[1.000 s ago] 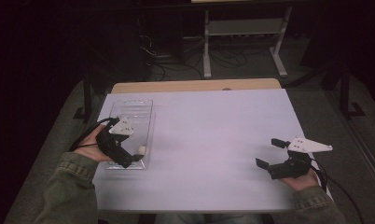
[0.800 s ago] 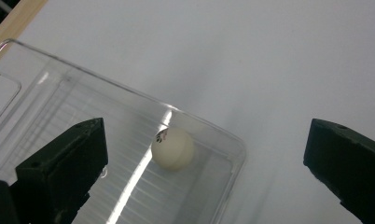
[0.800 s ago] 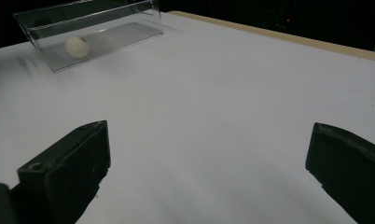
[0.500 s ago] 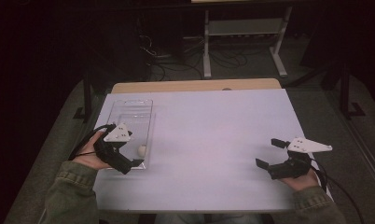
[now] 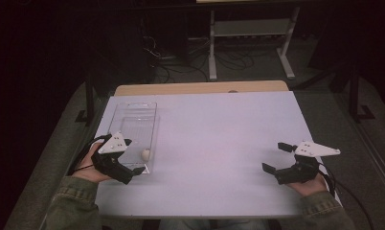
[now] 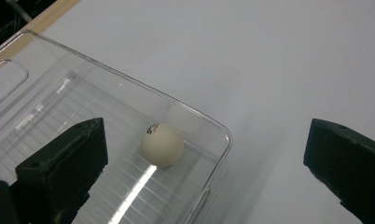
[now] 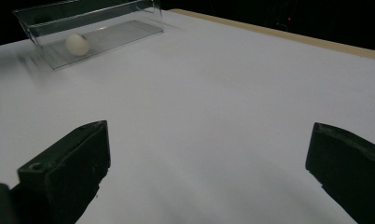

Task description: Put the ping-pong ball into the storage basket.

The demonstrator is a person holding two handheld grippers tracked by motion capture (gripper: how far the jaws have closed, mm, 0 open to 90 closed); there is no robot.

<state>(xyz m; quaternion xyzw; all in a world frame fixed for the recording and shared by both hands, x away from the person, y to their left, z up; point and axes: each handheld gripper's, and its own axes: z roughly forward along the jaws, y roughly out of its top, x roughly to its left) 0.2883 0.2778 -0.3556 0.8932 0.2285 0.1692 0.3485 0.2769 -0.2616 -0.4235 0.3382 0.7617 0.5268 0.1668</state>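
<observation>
A small white ball [image 5: 145, 154] lies inside a clear plastic tray [image 5: 133, 108] at the table's left, in the tray's near right corner. My left gripper [image 5: 133, 156] hovers open at that near end of the tray, just left of the ball. Its own view looks down on the ball [image 6: 162, 144] and the tray's rounded corner [image 6: 225, 135], with the jaws wide apart and nothing between them. My right gripper [image 5: 274, 156] rests open near the table's front right, far from the tray. From there the ball [image 7: 77, 43] and the tray [image 7: 106, 32] appear far off at upper left.
The white tabletop [image 5: 219, 143] has a bare wooden strip along its far edge [image 5: 200, 88]. Beyond it the dark floor holds cables and a white metal frame [image 5: 250, 33]. Cables trail from both grippers off the table's near corners.
My left gripper has drawn back toward the near edge of the table, staying open. The ball, the tray and the right gripper have not moved.
</observation>
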